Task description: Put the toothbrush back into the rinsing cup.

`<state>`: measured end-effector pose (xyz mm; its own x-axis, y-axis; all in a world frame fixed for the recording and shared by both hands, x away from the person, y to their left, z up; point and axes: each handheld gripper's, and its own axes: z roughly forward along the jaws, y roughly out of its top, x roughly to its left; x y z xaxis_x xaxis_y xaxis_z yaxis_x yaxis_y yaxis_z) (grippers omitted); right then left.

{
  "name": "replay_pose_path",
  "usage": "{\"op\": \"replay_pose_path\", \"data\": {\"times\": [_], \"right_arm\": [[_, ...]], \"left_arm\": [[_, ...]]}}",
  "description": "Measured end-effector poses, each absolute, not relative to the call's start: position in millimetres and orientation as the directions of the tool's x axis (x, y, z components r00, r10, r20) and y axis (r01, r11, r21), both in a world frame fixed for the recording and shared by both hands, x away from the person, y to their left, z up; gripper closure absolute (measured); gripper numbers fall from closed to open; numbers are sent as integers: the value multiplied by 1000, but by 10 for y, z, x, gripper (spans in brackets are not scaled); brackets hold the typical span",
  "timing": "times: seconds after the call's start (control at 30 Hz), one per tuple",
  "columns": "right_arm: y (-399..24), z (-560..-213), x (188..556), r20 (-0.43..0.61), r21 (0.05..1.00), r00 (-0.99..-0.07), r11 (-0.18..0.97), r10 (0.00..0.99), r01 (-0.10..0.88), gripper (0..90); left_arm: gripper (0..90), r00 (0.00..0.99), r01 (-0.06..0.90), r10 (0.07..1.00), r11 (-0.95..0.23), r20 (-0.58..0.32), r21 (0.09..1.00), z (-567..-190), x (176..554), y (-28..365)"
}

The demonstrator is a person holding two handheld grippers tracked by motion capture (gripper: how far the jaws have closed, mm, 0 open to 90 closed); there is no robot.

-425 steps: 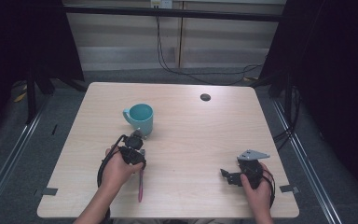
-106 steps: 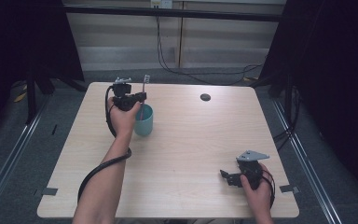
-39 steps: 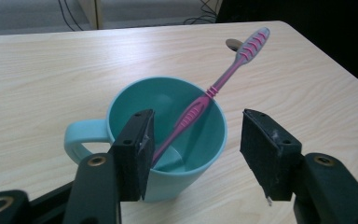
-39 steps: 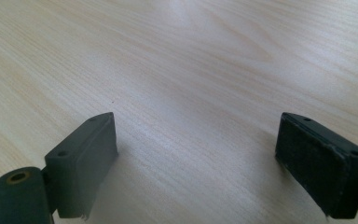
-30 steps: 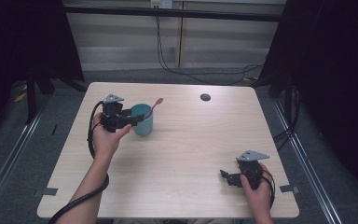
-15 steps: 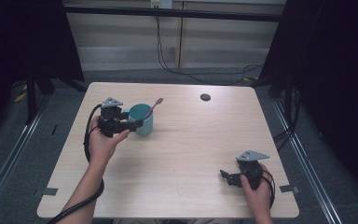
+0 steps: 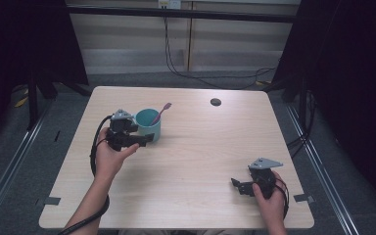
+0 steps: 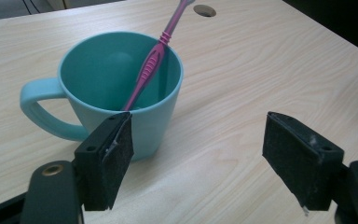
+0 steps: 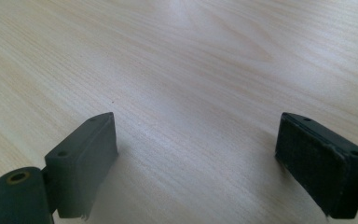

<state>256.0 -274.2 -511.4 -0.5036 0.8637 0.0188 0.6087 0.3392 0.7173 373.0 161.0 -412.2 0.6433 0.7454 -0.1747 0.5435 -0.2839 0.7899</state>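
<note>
A teal mug [image 7: 148,125] stands on the left half of the light wood table [image 7: 200,147], handle toward the far left. A pink toothbrush [image 7: 160,112] leans inside it, its end poking out over the rim to the right. My left gripper [image 7: 144,136] sits just on the near side of the mug, open; its jaws have just been opening and nothing is between them. In the left gripper view the mug [image 8: 121,79] and toothbrush [image 8: 151,60] lie beyond my left gripper [image 8: 198,140]. My right gripper [image 7: 237,183] rests low at the near right, open and empty [image 9: 196,135].
A dark round cable hole [image 7: 215,102] sits near the table's far edge, right of centre. Black cables [image 7: 186,73] trail over the grey floor behind the table. Dark curtains stand on both sides.
The toothbrush, earlier on the table and then held over the mug, now stands in it, released. My left gripper has drawn back slightly with wider jaws. The right hand has not moved.
</note>
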Motion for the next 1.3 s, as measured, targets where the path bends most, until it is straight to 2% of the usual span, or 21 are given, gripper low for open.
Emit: {"op": "replay_pose_path", "data": {"times": [0.67, 1.3], "right_arm": [[-2742, -5114, 2560, 19, 717, -503, 339, 864, 609, 121], [-2742, -5114, 2560, 19, 717, -503, 339, 864, 609, 121]], "left_arm": [[182, 685, 521, 711, -325, -159, 789, -4250, 3570, 1494], [182, 719, 511, 680, -376, -144, 773, -4481, 3450, 1377]]}}
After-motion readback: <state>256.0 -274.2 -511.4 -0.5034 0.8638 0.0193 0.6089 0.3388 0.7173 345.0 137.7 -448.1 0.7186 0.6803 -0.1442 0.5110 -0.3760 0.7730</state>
